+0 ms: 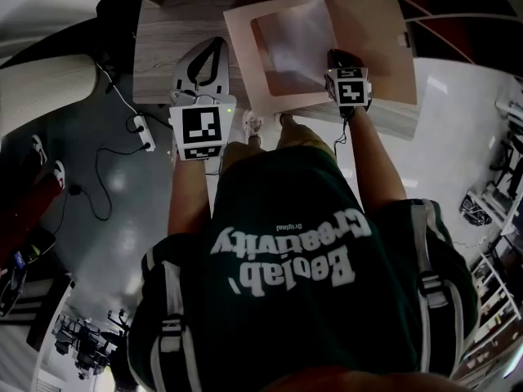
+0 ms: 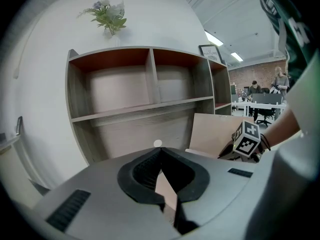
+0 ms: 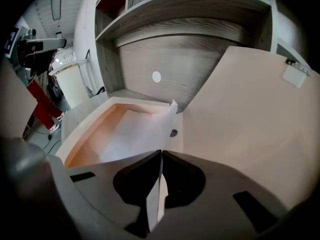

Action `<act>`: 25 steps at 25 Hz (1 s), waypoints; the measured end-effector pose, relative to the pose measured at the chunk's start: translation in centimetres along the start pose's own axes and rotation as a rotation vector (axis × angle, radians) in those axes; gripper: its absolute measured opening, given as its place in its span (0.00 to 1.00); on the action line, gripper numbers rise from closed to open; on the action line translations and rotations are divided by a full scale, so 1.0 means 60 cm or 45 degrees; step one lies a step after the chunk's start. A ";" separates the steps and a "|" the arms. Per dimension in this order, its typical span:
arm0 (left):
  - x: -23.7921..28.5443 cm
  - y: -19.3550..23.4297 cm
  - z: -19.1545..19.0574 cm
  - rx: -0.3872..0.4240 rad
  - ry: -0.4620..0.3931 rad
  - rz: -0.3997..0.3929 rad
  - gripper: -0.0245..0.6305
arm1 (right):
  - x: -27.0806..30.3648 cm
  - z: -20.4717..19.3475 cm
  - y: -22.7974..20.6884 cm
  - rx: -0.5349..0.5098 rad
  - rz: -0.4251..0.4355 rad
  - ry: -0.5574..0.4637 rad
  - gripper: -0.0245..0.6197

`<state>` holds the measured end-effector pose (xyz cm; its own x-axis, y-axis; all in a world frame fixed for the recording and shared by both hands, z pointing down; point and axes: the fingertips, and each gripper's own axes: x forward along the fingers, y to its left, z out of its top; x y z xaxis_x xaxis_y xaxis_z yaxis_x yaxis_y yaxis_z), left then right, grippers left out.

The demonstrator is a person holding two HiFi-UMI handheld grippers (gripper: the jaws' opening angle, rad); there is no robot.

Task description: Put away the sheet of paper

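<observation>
Both right gripper (image 3: 160, 152) jaws pinch the sheet (image 3: 134, 134) between them.

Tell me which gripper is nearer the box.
Right. The right gripper hangs over the box, jaws shut on the sheet of paper; the left gripper sits off its left side.

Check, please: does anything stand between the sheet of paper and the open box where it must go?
Nothing visible does. The sheet of paper, gripped in the shut jaws of the right gripper, reaches into the open box. The lid is folded back on the right, and the left gripper is off to the side.
</observation>
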<state>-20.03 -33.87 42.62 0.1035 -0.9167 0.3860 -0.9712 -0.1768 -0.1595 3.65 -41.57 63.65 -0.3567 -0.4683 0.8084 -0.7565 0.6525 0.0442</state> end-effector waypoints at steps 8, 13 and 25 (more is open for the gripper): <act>-0.018 0.028 -0.014 -0.027 0.009 0.038 0.07 | 0.021 0.006 0.050 -0.031 0.072 0.038 0.09; -0.028 0.041 -0.024 -0.037 0.020 0.057 0.07 | 0.030 0.011 0.079 -0.065 0.110 0.051 0.09; -0.049 0.056 -0.048 -0.063 0.037 0.095 0.07 | 0.050 0.014 0.144 -0.145 0.198 0.066 0.09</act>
<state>-24.22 -30.75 43.55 0.0252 -0.9157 0.4012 -0.9855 -0.0902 -0.1439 -4.41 -37.85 65.94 -0.4335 -0.3275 0.8395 -0.6268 0.7789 -0.0198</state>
